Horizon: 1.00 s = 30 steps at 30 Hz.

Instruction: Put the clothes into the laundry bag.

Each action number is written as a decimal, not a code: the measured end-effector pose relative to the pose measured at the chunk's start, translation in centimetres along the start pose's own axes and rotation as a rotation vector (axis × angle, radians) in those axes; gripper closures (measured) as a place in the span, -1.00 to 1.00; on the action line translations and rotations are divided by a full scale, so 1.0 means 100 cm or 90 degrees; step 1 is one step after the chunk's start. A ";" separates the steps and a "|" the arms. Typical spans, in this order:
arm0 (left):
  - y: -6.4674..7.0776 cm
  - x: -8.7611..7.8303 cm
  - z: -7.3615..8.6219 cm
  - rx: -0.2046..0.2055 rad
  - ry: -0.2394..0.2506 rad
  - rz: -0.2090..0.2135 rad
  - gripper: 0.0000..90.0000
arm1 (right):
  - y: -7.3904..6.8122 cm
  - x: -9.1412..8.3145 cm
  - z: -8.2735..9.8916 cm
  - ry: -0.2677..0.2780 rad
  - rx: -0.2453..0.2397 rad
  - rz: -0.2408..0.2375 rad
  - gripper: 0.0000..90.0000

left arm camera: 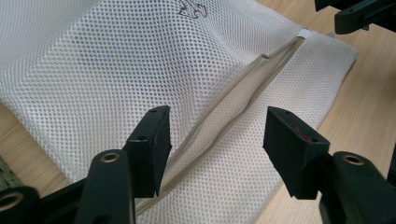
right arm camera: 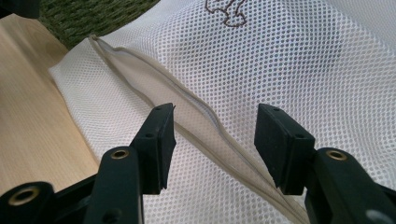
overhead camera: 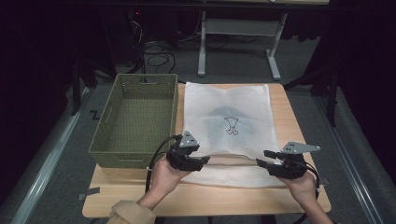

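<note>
Dark curtains and stray cables ring a pale wooden surface (overhead camera: 299, 140), and on it lies a white mesh laundry bag (overhead camera: 226, 116) with a green woven basket (overhead camera: 135, 116) just beside it on the left.

Start at the jaws. Those of the left gripper (overhead camera: 201, 161) stand apart with nothing pressed between them; in the left gripper view the bag's beige zipper seam (left arm camera: 224, 112) runs up through the gap, but the pads hang clear of the mesh. The right gripper (overhead camera: 263, 158) is the same: jaws parted, rather wider by my eye, and in the right gripper view the seam (right arm camera: 187, 112) passes slantwise under the gap without either pad touching it.

That seam is what the coming move hinges on, I'd say. Its long axis runs across the near end of the bag, from one gripper to the other, so each pair of jaws faces inward along it from opposite ends. The zipper looks partly agape, a lighter strip showing between its two edges. The left gripper sits at the seam's left end, close to the basket's near corner; the right sits at the far end near the surface's right edge. Neither is noticeably nearer to the seam.

Beyond them the bag spreads flat toward the far edge, a small dark drawing (overhead camera: 231, 126) at its middle.
</note>
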<state>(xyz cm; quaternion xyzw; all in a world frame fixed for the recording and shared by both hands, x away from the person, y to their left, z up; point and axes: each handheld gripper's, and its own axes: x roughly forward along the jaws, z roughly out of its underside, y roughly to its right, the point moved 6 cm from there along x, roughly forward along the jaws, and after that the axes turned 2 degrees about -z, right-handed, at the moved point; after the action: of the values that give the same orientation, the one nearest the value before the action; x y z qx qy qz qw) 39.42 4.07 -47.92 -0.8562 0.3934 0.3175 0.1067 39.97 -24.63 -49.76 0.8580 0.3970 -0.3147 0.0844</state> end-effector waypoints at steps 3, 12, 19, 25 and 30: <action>0.001 -0.002 0.001 -0.003 0.007 0.001 -0.08 | -0.003 -0.005 0.001 0.013 -0.002 0.003 0.07; 0.008 -0.001 0.009 -0.009 0.018 0.013 -0.09 | -0.016 -0.007 0.006 0.040 -0.038 0.023 0.05; 0.008 0.000 0.019 -0.019 0.022 0.012 -0.08 | -0.020 -0.003 0.011 0.037 -0.037 0.023 0.05; 0.007 0.004 0.027 -0.022 0.019 0.001 -0.09 | -0.018 0.000 0.015 0.029 -0.034 0.025 0.05; 0.005 0.006 0.034 -0.025 0.014 -0.004 -0.09 | -0.017 0.003 0.018 0.026 -0.029 0.032 0.05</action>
<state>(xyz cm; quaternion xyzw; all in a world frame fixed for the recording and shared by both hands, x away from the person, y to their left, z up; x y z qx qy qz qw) 37.79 4.86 -50.96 -0.8627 0.3858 0.3153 0.0863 38.04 -24.00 -51.19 0.8718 0.3839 -0.2859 0.1039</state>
